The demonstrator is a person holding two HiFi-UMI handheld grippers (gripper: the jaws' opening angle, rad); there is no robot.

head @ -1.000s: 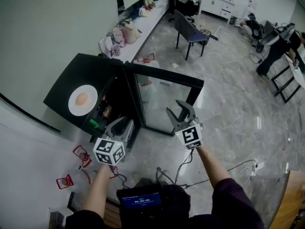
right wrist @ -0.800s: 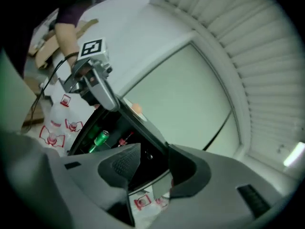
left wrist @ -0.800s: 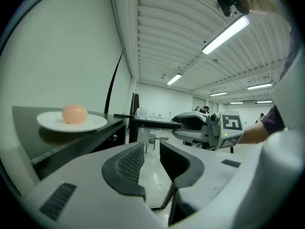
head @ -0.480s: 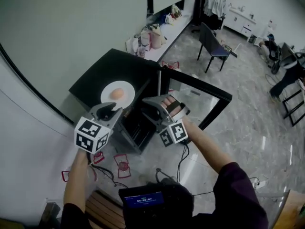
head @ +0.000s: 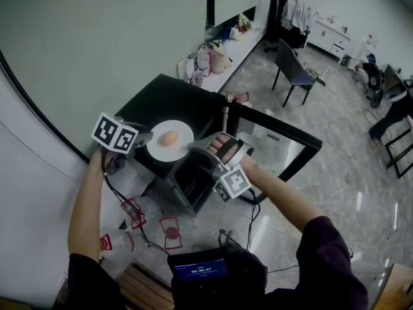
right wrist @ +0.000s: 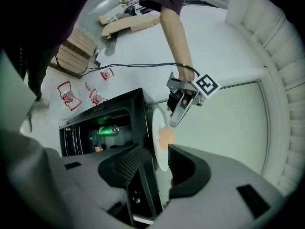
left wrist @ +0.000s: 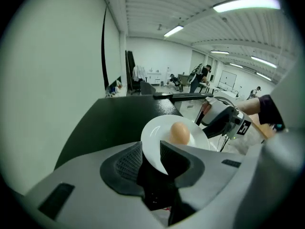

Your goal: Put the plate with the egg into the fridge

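A white plate (head: 182,129) with a brown egg (head: 169,138) lies on top of the black mini fridge (head: 151,102), near its front edge. My left gripper (head: 145,139) is at the plate's left rim. In the left gripper view the plate (left wrist: 155,138) fills the gap between the jaws, which are shut on it, and the egg (left wrist: 179,132) sits just beyond. My right gripper (head: 195,148) is at the plate's right rim. Its jaws (right wrist: 156,163) stand parted around the plate (right wrist: 157,123) and the fridge's top edge, with the egg (right wrist: 166,136) just past them.
The fridge's glass door (head: 277,144) hangs open to the right. A green can (right wrist: 108,130) lies on a shelf inside. Red wire items (head: 171,228) and cables lie on the floor in front. A chair (head: 293,70) and wall clutter (head: 206,60) stand behind.
My left gripper has risen from beside the fridge's front to the plate's left rim and closed on it. The right gripper has come from the open door to the plate's right rim.
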